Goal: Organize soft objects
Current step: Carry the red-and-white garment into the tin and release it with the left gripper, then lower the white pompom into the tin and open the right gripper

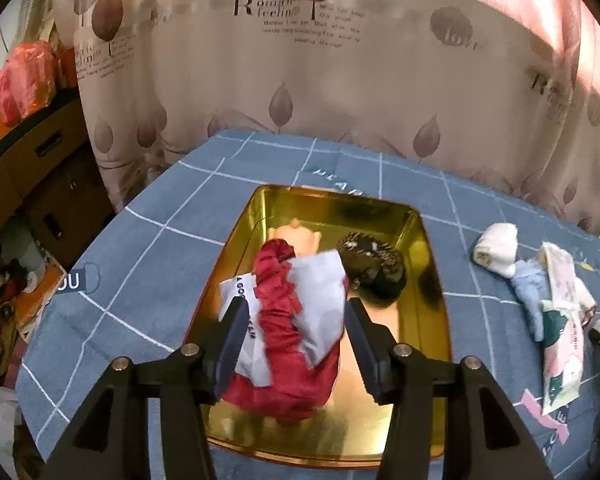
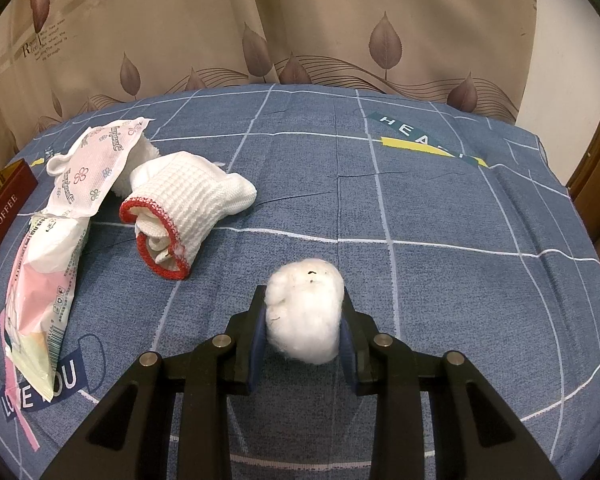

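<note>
A blue grid-patterned bedspread (image 2: 440, 208) fills the lower frame beneath a beige leaf-print curtain (image 2: 320, 20). At centre, the left gripper (image 1: 296, 340) tilts down over the gold metal tin (image 1: 432, 280), jaws apart around a red-and-white cloth bundle (image 1: 296, 320), pads clear. At bottom centre, the right gripper (image 2: 304, 320) clamps a white cotton ball (image 2: 306, 312).

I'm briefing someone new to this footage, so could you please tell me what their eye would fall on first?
First, the gold tin in the middle of the blue checked bedspread, with a red scrunchie on a white card lying in it between the left tongs, which stand open. Next, the white cotton ball pinched in the right tongs, with a red-trimmed white knitted glove and tissue packs to its left.
</note>
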A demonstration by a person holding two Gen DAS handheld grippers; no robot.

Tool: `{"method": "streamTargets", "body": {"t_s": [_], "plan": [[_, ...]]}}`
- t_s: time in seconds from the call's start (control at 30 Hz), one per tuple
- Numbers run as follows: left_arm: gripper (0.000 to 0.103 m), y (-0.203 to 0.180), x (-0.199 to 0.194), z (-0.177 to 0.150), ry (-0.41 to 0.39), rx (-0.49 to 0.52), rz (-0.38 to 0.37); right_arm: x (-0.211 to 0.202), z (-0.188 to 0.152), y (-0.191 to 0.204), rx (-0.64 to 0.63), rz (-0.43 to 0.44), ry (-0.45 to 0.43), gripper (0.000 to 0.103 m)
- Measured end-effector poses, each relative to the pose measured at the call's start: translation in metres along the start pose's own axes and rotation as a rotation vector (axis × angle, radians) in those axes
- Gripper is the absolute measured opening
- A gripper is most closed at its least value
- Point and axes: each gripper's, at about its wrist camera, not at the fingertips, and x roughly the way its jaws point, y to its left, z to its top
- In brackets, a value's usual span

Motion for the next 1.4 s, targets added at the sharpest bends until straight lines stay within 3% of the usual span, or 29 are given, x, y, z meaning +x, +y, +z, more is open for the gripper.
{"method": "streamTargets", "body": {"t_s": [0.57,0.73,0.93,1.13,1.4], "plan": [[0.054,0.013,-0.02,-0.005,-0.043,-0.085,0.005,0.001,0.0,-0.006,0.03,0.03,-0.007,0.029],[0.054,0.008,-0.018,-0.005,-0.041,-0.043,0.048,-0.001,0.001,-0.009,0.039,0.013,-0.014,0.025],[0.054,0.015,-0.016,-0.004,-0.041,-0.07,0.081,-0.023,0.017,0.006,0.04,0.029,-0.064,0.025],[0.054,0.026,-0.016,-0.003,-0.047,-0.109,0.115,-0.057,0.047,0.055,-0.025,0.132,-0.148,0.025],[0.054,0.037,-0.016,-0.002,-0.053,-0.149,0.137,-0.06,0.056,0.175,-0.225,0.346,-0.098,0.025]]}}
